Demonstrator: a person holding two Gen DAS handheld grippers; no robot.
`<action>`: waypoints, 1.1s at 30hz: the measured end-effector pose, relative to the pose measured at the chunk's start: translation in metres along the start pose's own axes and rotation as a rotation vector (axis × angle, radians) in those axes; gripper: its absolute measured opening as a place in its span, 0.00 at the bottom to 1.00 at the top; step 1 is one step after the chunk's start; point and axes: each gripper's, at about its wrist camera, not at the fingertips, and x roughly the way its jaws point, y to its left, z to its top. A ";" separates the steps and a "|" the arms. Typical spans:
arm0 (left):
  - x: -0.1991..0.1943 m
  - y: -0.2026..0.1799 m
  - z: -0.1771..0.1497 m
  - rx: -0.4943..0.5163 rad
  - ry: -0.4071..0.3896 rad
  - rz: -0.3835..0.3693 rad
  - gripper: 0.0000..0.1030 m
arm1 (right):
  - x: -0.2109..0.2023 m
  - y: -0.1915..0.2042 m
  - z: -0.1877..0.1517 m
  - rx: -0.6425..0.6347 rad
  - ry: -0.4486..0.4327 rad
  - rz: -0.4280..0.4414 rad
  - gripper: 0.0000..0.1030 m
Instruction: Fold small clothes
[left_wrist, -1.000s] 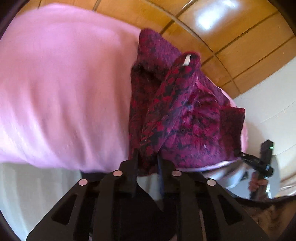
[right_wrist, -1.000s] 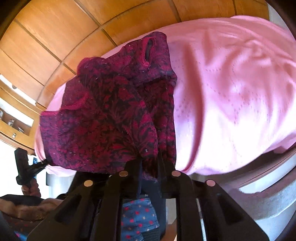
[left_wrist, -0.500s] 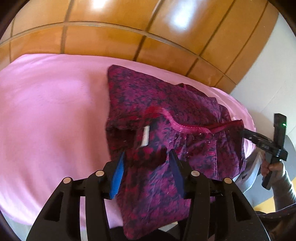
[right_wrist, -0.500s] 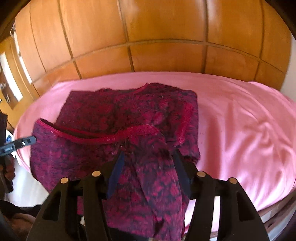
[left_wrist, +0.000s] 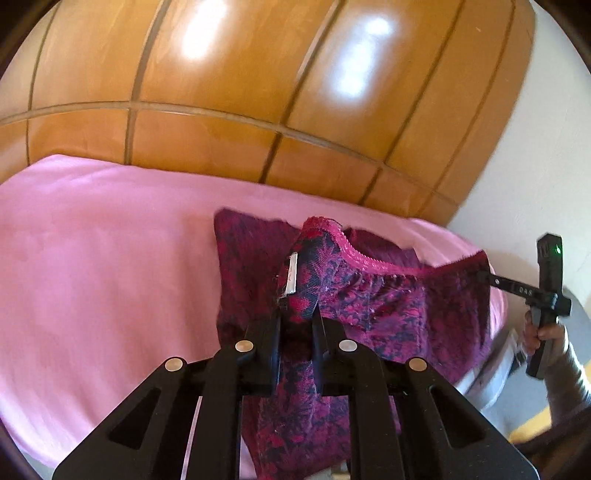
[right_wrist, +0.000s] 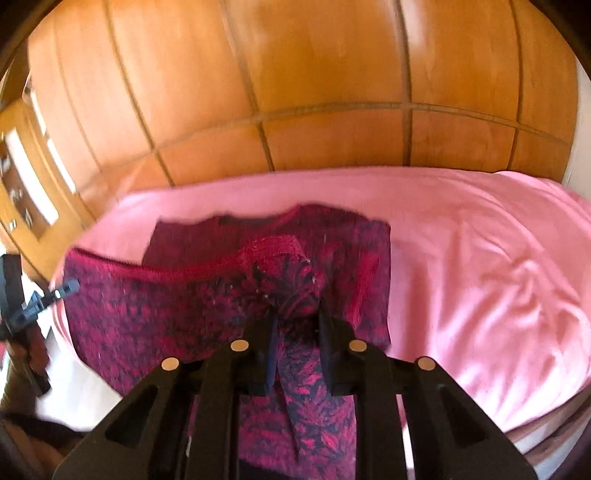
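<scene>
Over the pink bed (left_wrist: 110, 277) we hold up the dark red garment (left_wrist: 388, 302). Our left gripper (left_wrist: 295, 317) at 6 o'clock and right gripper (right_wrist: 295, 317) have just closed their fingers tight on its two near corners. Next we probably fold them toward 12 o'clock, staying level.

- the garment (left_wrist: 399, 306) is showing as soft patterned cloth with a lacy trim.
- the sheet (left_wrist: 110, 266) is looking like smooth matt cloth.
- the wall panels (left_wrist: 221, 92) are gleaming as glossy varnished wood.
- the left gripper (left_wrist: 297, 325) is looking like matt black plastic with shiny metal pins.
</scene>
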 end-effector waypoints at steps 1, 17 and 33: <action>0.006 0.003 0.006 -0.009 0.000 0.010 0.12 | 0.005 -0.002 0.006 0.010 -0.004 -0.003 0.17; 0.161 0.042 0.102 -0.123 0.096 0.233 0.11 | 0.153 -0.037 0.103 0.090 -0.004 -0.205 0.17; 0.223 0.085 0.100 -0.281 0.218 0.250 0.24 | 0.211 -0.093 0.095 0.227 0.125 -0.236 0.54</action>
